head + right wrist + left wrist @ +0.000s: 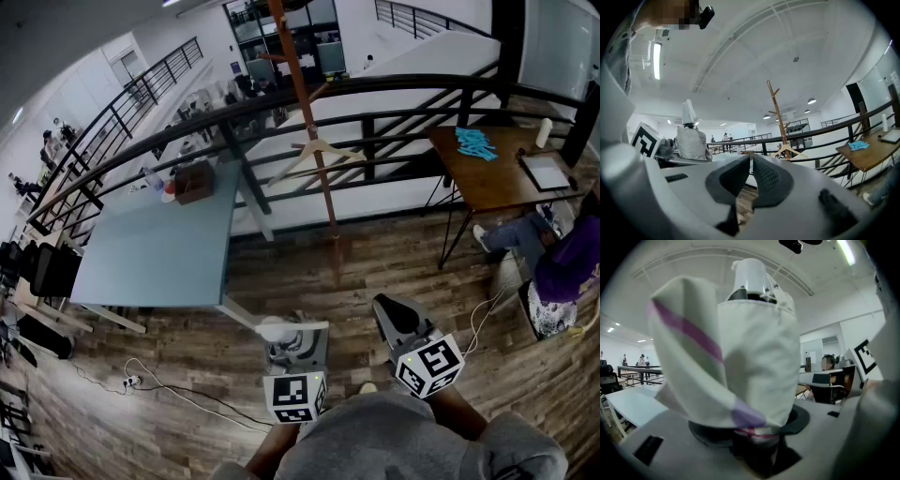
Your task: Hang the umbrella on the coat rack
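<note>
A folded white umbrella (740, 362) with purple stripes stands upright in my left gripper (754, 427), whose jaws are closed on its lower part. In the head view the umbrella's white tip (275, 329) shows above the left gripper (292, 349) at the bottom centre. The brown wooden coat rack (314, 141) rises ahead by the railing, a pale hanger (317, 150) on it. My right gripper (394, 314) is beside the left one, shut and holding nothing. The right gripper view has its pads meeting (751, 159), the umbrella (691, 138) at left and the coat rack (778, 122) further off.
A pale blue-grey table (159, 253) with a brown box (192, 180) stands at left. A black railing (375, 94) runs behind the rack. At right are a wooden desk (497, 169) and a seated person (562, 262). A cable (169, 389) lies on the wooden floor.
</note>
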A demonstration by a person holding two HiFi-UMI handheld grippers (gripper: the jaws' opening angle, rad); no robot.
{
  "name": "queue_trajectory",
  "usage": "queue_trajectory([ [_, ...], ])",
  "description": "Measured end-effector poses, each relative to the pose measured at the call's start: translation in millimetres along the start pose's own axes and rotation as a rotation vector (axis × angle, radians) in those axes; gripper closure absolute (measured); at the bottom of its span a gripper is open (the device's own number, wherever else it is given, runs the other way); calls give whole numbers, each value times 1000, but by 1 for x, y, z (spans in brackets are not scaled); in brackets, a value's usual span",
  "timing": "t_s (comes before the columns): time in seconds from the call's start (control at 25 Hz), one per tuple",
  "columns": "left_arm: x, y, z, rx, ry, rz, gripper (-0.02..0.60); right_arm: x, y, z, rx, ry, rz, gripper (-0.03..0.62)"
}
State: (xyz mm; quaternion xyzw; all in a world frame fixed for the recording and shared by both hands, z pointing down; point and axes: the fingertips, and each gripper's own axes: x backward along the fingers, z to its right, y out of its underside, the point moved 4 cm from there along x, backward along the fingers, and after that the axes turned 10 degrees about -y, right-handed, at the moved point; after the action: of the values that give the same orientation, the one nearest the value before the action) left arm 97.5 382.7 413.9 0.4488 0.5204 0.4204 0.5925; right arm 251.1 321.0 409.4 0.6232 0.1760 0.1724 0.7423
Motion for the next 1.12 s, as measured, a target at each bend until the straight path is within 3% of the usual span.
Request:
queue_trajectory([
  [1.12,-15,6,-21,0,-70,-1,318,-26,8,2,19,-70,-12,559],
])
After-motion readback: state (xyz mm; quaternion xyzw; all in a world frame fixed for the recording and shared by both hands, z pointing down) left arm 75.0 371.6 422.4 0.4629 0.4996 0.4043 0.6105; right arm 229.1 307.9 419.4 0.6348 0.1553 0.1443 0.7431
